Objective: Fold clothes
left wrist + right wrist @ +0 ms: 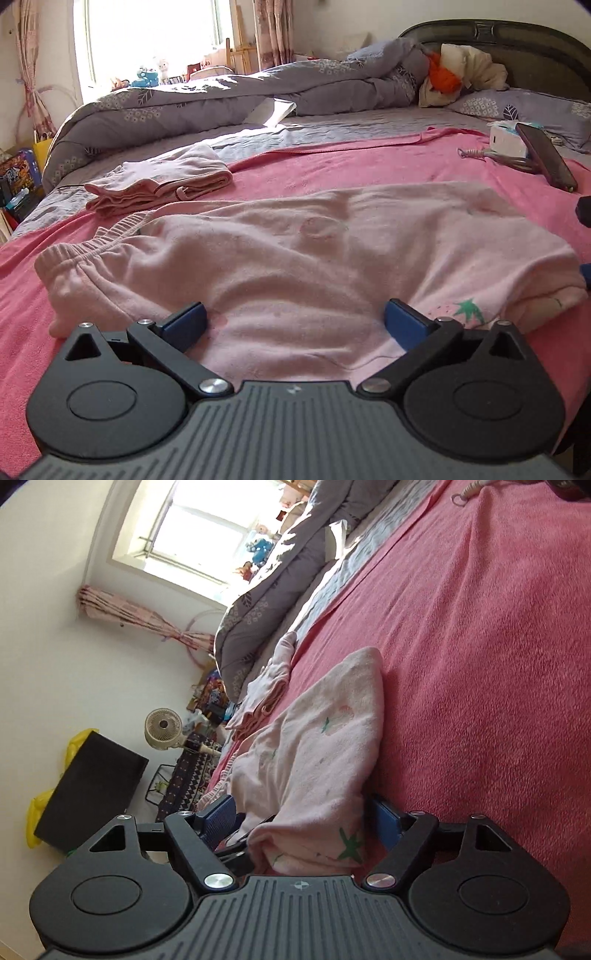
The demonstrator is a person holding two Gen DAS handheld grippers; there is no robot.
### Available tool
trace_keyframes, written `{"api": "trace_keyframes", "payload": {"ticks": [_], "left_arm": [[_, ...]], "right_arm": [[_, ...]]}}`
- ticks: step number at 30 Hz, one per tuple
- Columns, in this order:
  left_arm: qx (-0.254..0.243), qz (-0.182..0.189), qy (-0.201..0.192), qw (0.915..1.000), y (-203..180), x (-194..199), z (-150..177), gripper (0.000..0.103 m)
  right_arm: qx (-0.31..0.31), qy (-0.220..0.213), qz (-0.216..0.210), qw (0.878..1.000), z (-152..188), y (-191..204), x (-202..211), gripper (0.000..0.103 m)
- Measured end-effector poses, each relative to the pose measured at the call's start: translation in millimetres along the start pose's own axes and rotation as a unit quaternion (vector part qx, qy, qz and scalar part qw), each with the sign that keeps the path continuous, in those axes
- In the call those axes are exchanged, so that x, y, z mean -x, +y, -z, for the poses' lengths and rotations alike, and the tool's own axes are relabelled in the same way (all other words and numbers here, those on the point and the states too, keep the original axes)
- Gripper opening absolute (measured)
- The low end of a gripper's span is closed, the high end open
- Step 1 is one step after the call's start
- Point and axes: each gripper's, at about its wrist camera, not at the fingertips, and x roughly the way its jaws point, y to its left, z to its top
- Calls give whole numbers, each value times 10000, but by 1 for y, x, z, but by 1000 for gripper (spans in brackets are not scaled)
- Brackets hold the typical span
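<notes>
Pale pink trousers (295, 258) with an elastic waistband at the left and a strawberry print lie flat on a pink towel (369, 166) on the bed. My left gripper (295, 325) is open, its blue pads resting on the near edge of the trousers. In the right wrist view, turned on its side, the same trousers (317, 746) lie folded over. My right gripper (303, 819) is open with the folded end of the trousers between its blue pads. A folded pink garment (159, 181) lies at the back left, also in the right wrist view (266, 686).
A grey flowered duvet (221, 99) is bunched along the far side. A phone (546, 155) leans on a white box (508, 138) at the right, with a coiled cable (476, 153) beside it. Pillows and clothes lie by the headboard (517, 40). A fan (162, 727) stands on the floor.
</notes>
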Motion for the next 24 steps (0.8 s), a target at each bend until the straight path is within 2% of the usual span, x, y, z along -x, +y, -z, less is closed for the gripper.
{"api": "trace_keyframes", "payload": {"ticks": [7, 10, 13, 14, 15, 18, 20, 24], "left_arm": [[84, 33, -24, 10000, 1, 6, 1, 103], [127, 53, -34, 9999, 2, 7, 2, 103], [126, 81, -43, 9999, 4, 10, 5, 103], [111, 72, -56, 9999, 4, 11, 7, 103], [114, 70, -74, 9999, 5, 14, 9, 103], [178, 79, -131, 9997, 13, 26, 16, 103], [341, 85, -158, 9993, 25, 38, 22, 103], [688, -299, -190, 9970, 64, 61, 39, 103]], "right_arm": [[-352, -174, -40, 9992, -2, -2, -11, 72], [-387, -245, 46, 9989, -2, 1, -18, 64], [-642, -261, 95, 9976, 2, -7, -18, 39], [-813, -265, 91, 9963, 4, -12, -17, 24], [-969, -272, 59, 9949, 4, -17, -16, 15], [-1290, -314, -85, 9911, 1, -24, -15, 14], [-1020, -411, -84, 9939, -7, -6, -15, 13], [-154, -486, -149, 9986, -30, 60, -29, 13]]}}
